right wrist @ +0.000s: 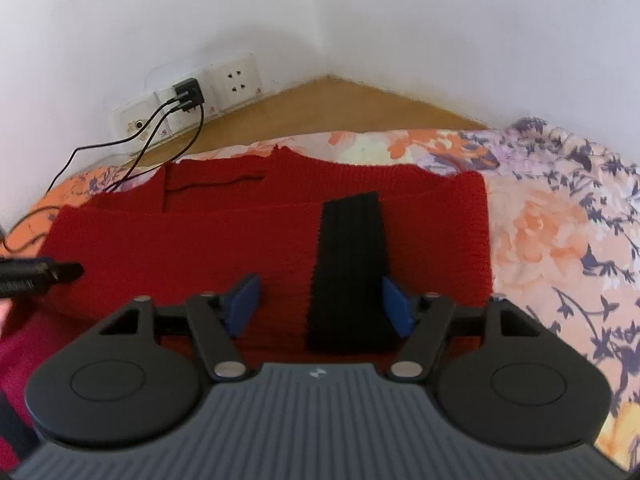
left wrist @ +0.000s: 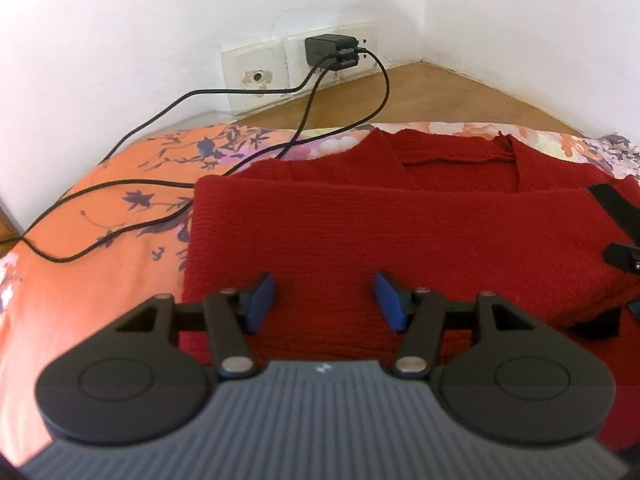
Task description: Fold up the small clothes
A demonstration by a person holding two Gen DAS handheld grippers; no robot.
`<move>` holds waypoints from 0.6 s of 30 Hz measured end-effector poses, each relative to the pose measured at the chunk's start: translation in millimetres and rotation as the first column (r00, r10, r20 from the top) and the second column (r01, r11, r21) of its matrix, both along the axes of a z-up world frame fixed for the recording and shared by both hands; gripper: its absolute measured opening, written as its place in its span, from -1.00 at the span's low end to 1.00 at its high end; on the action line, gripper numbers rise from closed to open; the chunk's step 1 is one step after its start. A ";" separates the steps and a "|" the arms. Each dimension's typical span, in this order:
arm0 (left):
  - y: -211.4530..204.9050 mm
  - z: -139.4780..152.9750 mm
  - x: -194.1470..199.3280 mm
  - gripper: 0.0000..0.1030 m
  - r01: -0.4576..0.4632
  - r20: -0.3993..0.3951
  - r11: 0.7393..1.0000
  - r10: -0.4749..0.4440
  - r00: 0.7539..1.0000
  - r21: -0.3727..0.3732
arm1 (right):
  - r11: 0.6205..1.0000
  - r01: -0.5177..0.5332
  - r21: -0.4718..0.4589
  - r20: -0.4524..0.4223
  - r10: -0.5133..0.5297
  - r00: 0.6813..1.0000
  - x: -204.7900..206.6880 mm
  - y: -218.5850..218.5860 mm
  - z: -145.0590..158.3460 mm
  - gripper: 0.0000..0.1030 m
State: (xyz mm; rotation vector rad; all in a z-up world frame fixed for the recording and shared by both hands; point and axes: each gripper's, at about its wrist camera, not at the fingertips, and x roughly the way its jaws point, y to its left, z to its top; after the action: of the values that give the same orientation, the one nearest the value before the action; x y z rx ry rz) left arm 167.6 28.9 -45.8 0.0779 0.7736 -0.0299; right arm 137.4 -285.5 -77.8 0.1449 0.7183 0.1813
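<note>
A red knitted sweater [left wrist: 400,232] lies folded on a flowered bedspread [left wrist: 100,184]. It also shows in the right wrist view [right wrist: 192,240], with a black ribbed band [right wrist: 350,264] on its right part. My left gripper [left wrist: 325,300] is open just above the sweater's near part, holding nothing. My right gripper [right wrist: 320,304] is open above the sweater's near right part, with the black band's near end between its fingers. The right gripper's tip shows at the right edge of the left wrist view [left wrist: 624,258]. The left gripper's tip shows at the left edge of the right wrist view [right wrist: 40,274].
Black charger cables [left wrist: 168,216] run from a plug [left wrist: 332,50] in the wall sockets across the bedspread, left of the sweater. A wooden ledge [right wrist: 328,108] and white walls close off the far side. Bedspread extends to the right [right wrist: 560,240].
</note>
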 end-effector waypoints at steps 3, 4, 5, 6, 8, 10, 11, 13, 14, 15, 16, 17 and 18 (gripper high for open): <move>0.7 4.1 -4.6 0.13 -0.031 0.001 0.999 0.031 1.000 -0.010 | 1.000 -0.021 0.015 0.008 0.021 1.000 -1.7 -3.0 -3.2 0.51; 1.1 6.6 -7.6 0.13 -0.041 0.003 0.999 0.042 0.999 -0.012 | 0.999 -0.025 0.022 0.007 0.025 1.000 -1.8 -4.9 -2.9 0.51; 1.7 9.4 -11.5 0.13 -0.054 0.007 0.998 0.054 0.999 -0.014 | 0.999 -0.028 0.028 0.005 0.028 1.000 -2.0 -6.1 -1.8 0.51; 3.0 12.5 -15.8 0.13 -0.064 0.010 0.998 0.064 0.998 -0.016 | 0.999 -0.027 0.033 0.004 0.027 1.000 -3.0 -7.8 -0.3 0.51; 6.0 19.0 -25.3 0.14 -0.078 0.015 0.997 0.078 0.997 -0.022 | 0.999 -0.025 0.045 0.003 0.025 1.000 -8.4 -10.5 5.4 0.51; 9.9 26.8 -37.0 0.14 -0.083 0.018 0.996 0.084 0.996 -0.028 | 0.998 -0.030 0.055 0.014 0.030 0.999 -17.9 -12.2 12.6 0.52; 11.9 30.5 -42.5 0.14 -0.083 0.016 0.996 0.083 0.996 -0.029 | 0.998 -0.036 0.060 0.021 0.034 0.999 -25.3 -13.7 17.2 0.52; 17.1 37.8 -55.7 0.14 -0.073 0.019 0.997 0.074 0.997 -0.035 | 0.997 -0.042 0.063 0.027 0.040 0.999 -38.3 -15.0 23.9 0.53; 20.0 40.7 -62.4 0.14 -0.065 0.021 0.997 0.065 0.998 -0.037 | 0.997 -0.040 0.063 0.028 0.038 0.999 -45.7 -15.7 27.6 0.53; 22.9 43.1 -68.9 0.14 -0.059 0.018 0.998 0.060 0.998 -0.038 | 0.997 -0.035 0.064 0.030 0.033 0.999 -52.8 -16.5 30.6 0.54; 26.4 45.2 -76.2 0.14 -0.057 0.012 0.998 0.058 0.998 -0.038 | 0.997 -0.026 0.067 0.033 0.024 0.999 -60.5 -17.4 33.3 0.55; 30.4 46.7 -83.0 0.14 -0.056 0.007 0.998 0.056 0.998 -0.039 | 0.997 -0.012 0.071 0.035 0.010 0.999 -69.9 -18.4 35.7 0.55; 34.2 47.5 -89.7 0.14 -0.056 0.003 0.998 0.056 0.998 -0.040 | 0.997 0.003 0.077 0.035 -0.006 0.999 -78.2 -19.2 37.6 0.56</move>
State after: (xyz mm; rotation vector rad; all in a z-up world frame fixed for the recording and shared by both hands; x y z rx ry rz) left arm 77.8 63.1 1.7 0.0179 0.7705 0.0081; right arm 59.2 -304.8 -40.2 0.2168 0.6766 0.2067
